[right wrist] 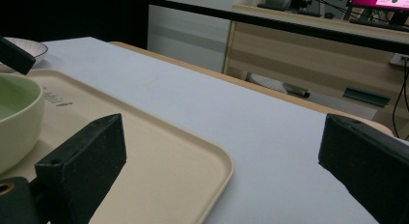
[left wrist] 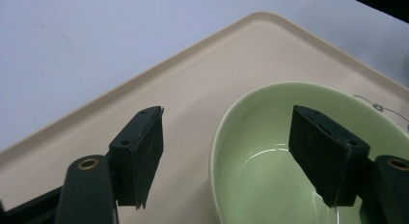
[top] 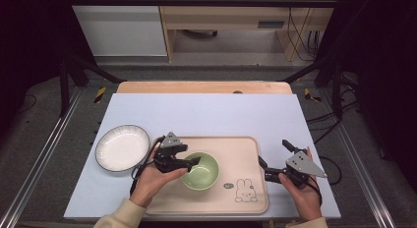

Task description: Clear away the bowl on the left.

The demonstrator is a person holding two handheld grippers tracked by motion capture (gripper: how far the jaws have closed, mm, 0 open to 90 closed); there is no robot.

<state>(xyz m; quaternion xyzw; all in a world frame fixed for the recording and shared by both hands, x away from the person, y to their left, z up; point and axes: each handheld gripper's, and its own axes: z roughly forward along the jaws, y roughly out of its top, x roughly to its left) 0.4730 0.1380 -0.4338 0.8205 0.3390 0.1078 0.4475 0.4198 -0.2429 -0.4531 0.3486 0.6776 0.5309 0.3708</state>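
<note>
A pale green bowl (top: 201, 173) stands on a beige tray (top: 236, 149), left of the tray's middle. My left gripper (top: 189, 155) is open at the bowl's left rim. In the left gripper view the gripper (left wrist: 231, 156) straddles the rim of the bowl (left wrist: 270, 190), one jaw inside it and the other outside, over the tray (left wrist: 193, 89); neither pad touches it. My right gripper (top: 274, 154) is open at the tray's right edge. In its own view the right gripper (right wrist: 226, 161) spans the tray's corner (right wrist: 193, 151), with the bowl (right wrist: 14, 118) at the far left.
A white plate (top: 122, 148) lies on the light blue table cover (top: 206, 115), left of the tray. A rabbit drawing (top: 244, 190) marks the tray's near right part. A wooden desk and cables (right wrist: 337, 55) stand beyond the table's far edge.
</note>
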